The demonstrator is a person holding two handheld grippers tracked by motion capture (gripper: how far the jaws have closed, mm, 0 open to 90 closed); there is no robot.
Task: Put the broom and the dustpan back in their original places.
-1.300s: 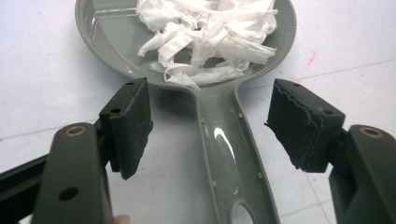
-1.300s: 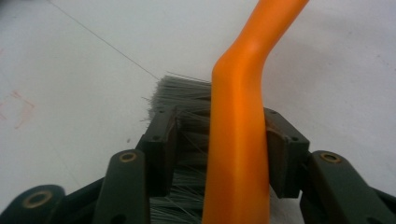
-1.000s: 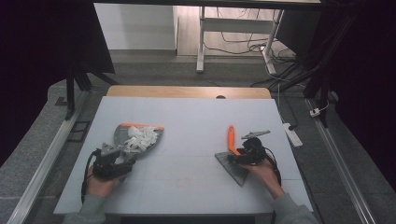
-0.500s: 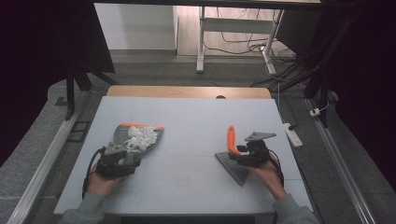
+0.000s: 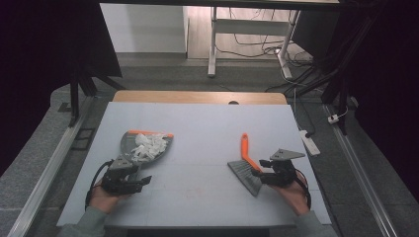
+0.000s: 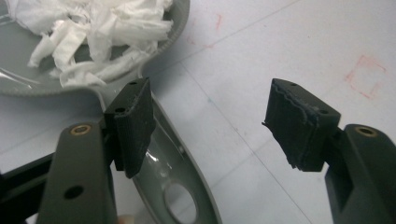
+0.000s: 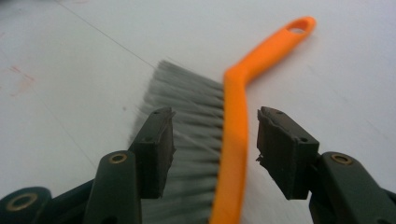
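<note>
Your right hand-held gripper [image 7: 212,149], jaws spread & just closing a little round the orange brush [image 5: 248,165] lying at desk [image 5: 207,128] right, no grip yet; left hand-held gripper [image 6: 219,126] spread beside dustpan [image 5: 146,145] w/ paper scraps [image 5: 148,146], near left.

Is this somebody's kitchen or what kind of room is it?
Probably a lab or workshop, not a kitchen: a bare pale grey table on a metal frame, loose cables on the floor, and dark curtains at the sides.

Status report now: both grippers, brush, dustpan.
Left gripper open beside dustpan handle. Right gripper open, jaws just closing around brush, pads not on it. Paper scraps in the pan. Nothing in the way.
</note>
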